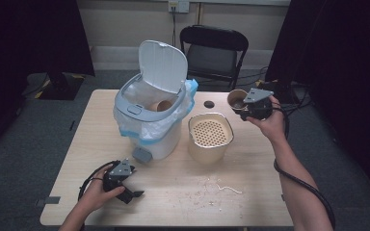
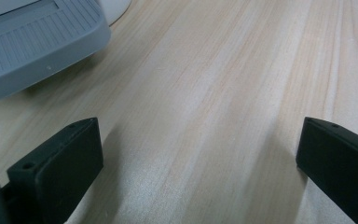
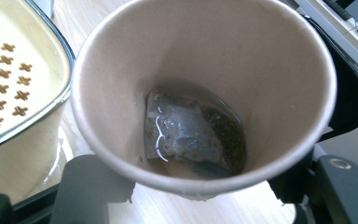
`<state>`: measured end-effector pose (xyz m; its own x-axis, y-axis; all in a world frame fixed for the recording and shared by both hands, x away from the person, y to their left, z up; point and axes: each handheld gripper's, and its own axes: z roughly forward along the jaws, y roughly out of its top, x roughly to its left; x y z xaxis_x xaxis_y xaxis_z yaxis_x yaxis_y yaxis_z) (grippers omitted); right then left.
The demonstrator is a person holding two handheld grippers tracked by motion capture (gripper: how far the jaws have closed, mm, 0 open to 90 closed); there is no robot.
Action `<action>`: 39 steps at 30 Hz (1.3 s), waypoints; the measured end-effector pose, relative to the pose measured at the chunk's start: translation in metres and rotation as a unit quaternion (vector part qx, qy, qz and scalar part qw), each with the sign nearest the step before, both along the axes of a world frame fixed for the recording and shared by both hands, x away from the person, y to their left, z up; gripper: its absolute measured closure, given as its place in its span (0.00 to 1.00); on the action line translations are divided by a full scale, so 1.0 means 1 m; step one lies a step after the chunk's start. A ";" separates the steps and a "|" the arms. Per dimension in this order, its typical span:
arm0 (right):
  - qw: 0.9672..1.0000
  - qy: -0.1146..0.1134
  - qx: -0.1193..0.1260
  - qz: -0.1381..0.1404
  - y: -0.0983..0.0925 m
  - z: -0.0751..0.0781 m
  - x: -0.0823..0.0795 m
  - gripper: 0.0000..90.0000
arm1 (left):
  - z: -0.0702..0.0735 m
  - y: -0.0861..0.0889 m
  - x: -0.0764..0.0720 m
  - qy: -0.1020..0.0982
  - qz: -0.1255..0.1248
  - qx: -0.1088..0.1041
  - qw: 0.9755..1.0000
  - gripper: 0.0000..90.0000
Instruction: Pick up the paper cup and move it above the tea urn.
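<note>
A brown paper cup [image 1: 236,98] is held tilted above the table's far right, and my right gripper [image 1: 241,104] is shut on it. In the right gripper view the cup [image 3: 279,93] has a wet tea bag [image 3: 191,130] and a little liquid at its bottom, with the black jaws of my right gripper [image 3: 198,189] pressing on its sides. Left of the cup stands a cream container [image 1: 210,136] with a perforated strainer insert [image 3: 4,88]. My left gripper [image 1: 131,194] rests on the table near the front left. Its jaws stand open, with bare wood between them [image 2: 200,163].
A white pedal bin [image 1: 149,115] with its lid up and a bag liner stands at the table's middle left, with another paper cup [image 1: 163,105] inside. Its grey pedal [image 2: 32,42] lies just ahead of my left gripper. Crumbs and a string [image 1: 219,186] lie front right. A small dark disc [image 1: 209,104] lies behind the container. A black chair [image 1: 214,50] stands behind the table.
</note>
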<state>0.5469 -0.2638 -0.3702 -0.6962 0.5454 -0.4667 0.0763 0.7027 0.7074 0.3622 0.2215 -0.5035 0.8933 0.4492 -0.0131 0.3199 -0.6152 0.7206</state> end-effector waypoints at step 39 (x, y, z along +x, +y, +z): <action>0.981 -0.121 -0.151 0.013 0.028 0.022 -0.018 0.42 | 0.000 0.000 0.000 0.000 -0.001 0.000 1.000 0.00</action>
